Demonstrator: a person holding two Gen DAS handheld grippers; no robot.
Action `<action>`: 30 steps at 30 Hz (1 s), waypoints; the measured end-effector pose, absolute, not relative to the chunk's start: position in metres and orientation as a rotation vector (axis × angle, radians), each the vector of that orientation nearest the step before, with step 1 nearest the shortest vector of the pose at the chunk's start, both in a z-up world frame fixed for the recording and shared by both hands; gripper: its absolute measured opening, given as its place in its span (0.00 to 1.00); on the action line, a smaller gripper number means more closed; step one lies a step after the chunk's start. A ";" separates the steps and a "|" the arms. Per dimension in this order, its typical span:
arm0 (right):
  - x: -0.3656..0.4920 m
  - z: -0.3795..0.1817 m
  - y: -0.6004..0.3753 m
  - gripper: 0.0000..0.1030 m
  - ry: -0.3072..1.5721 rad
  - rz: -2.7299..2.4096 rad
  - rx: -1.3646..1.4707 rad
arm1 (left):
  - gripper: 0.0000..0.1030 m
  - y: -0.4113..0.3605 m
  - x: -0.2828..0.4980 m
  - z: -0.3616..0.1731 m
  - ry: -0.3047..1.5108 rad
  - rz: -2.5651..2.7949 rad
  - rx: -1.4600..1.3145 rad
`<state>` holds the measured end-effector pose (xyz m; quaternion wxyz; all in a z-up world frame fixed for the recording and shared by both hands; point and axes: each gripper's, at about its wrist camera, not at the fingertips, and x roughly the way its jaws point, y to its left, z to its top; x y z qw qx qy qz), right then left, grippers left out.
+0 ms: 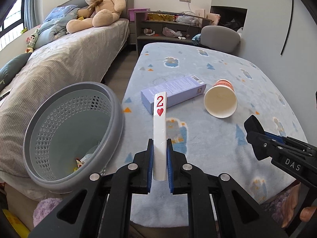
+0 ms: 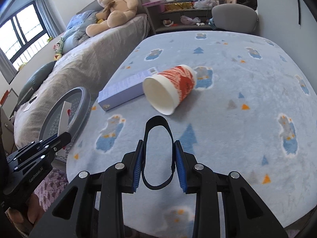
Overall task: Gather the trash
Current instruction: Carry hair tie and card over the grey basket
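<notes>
My left gripper [image 1: 160, 144] is shut on a playing card [image 1: 159, 123], a two of hearts that stands up edge-on between the blue pads, just right of the grey perforated bin [image 1: 73, 134]. My right gripper [image 2: 158, 146] is shut on a black loop band [image 2: 157, 152], squeezed into a tall oval above the blue blanket. A lilac box [image 1: 172, 93] [image 2: 123, 91] and a tipped paper cup [image 1: 221, 101] [image 2: 170, 89] with a red pattern lie on the blanket beyond both grippers. The bin [image 2: 67, 115] shows at the left in the right wrist view, with some scraps at its bottom.
The table is covered by a light blue patterned blanket [image 1: 218, 69]. A bed [image 1: 65, 59] with a big teddy bear [image 1: 99, 6] stands left of it. A grey chair [image 1: 220, 37] and cluttered shelves [image 1: 168, 27] stand at the far end. The other gripper [image 1: 277, 148] reaches in from the right.
</notes>
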<state>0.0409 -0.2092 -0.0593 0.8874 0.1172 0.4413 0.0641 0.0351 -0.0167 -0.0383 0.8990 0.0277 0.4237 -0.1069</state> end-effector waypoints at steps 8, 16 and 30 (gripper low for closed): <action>0.061 -0.045 -0.145 0.31 0.916 0.209 0.183 | 0.12 0.042 0.047 -0.039 0.858 -0.180 0.008; 0.086 -0.047 -0.086 0.31 0.935 0.286 0.150 | 0.12 0.095 0.066 -0.036 0.832 -0.130 -0.024; 0.119 -0.052 -0.009 0.31 0.952 0.412 0.117 | 0.12 0.158 0.088 -0.049 0.860 -0.039 -0.054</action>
